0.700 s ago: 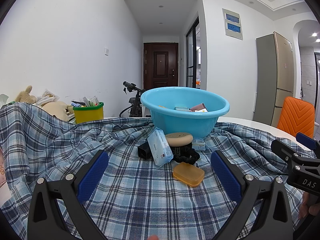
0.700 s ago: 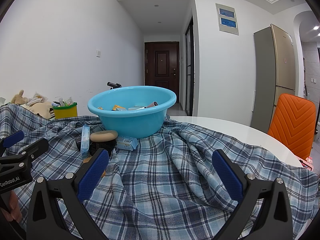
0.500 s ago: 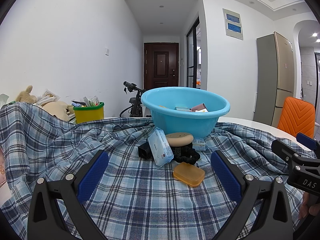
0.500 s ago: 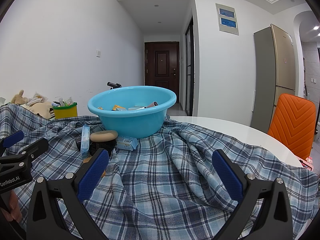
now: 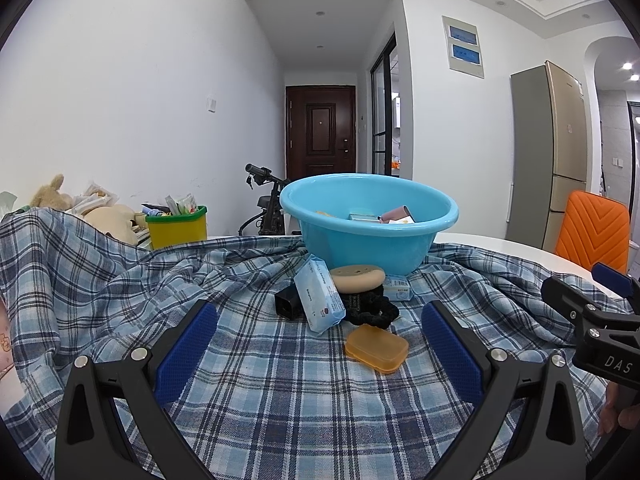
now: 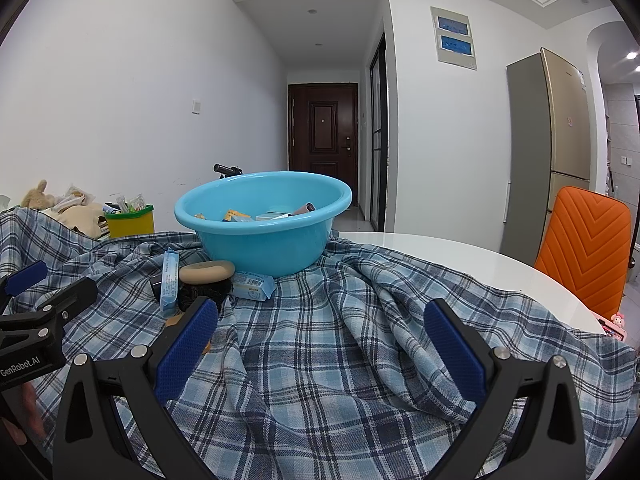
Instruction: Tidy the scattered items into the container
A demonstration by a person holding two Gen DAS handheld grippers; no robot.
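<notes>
A light blue basin (image 5: 368,236) (image 6: 264,232) stands on a plaid cloth (image 5: 256,380) (image 6: 344,360) with several small items inside. In front of it lies a heap: a blue tissue pack (image 5: 319,299) (image 6: 169,280), a beige oval sponge (image 5: 358,277) (image 6: 206,271), a black box (image 5: 287,305), a black scrunchie (image 5: 372,311), a small blue packet (image 5: 397,287) (image 6: 253,285) and an orange case (image 5: 376,348). My left gripper (image 5: 318,354) is open just short of the heap. My right gripper (image 6: 320,354) is open over bare cloth, to the right of the heap.
A yellow tub with a green rim (image 5: 177,227) (image 6: 130,220), full of small things, stands at the back left beside plush toys (image 5: 52,196). An orange chair (image 6: 582,256) and a fridge (image 6: 548,148) are at the right. The white tabletop (image 6: 440,252) shows past the cloth.
</notes>
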